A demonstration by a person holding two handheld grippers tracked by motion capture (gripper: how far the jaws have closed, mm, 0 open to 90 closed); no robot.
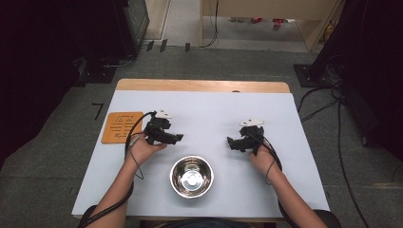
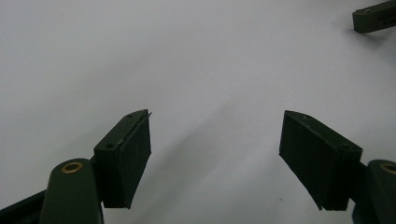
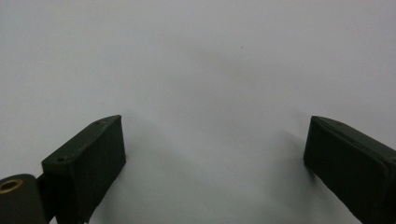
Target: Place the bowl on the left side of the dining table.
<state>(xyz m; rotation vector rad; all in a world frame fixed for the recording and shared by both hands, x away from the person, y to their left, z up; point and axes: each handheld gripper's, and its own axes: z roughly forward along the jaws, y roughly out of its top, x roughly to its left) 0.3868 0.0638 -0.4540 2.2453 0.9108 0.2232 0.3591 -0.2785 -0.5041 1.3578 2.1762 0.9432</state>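
White table (image 1: 285, 190) bears 1 shiny, round steel bowl (image 1: 191, 177).

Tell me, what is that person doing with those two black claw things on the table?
A person sits at a table covered with a white sheet, holding a claw-like gripper in each hand. The left gripper and the right gripper both have their jaws open, with nothing between them, just above the sheet. A shiny metal bowl sits between the person's arms, close to the near edge, and looks empty. An orange mat lies at the left edge. Neither gripper touches the bowl or the mat.
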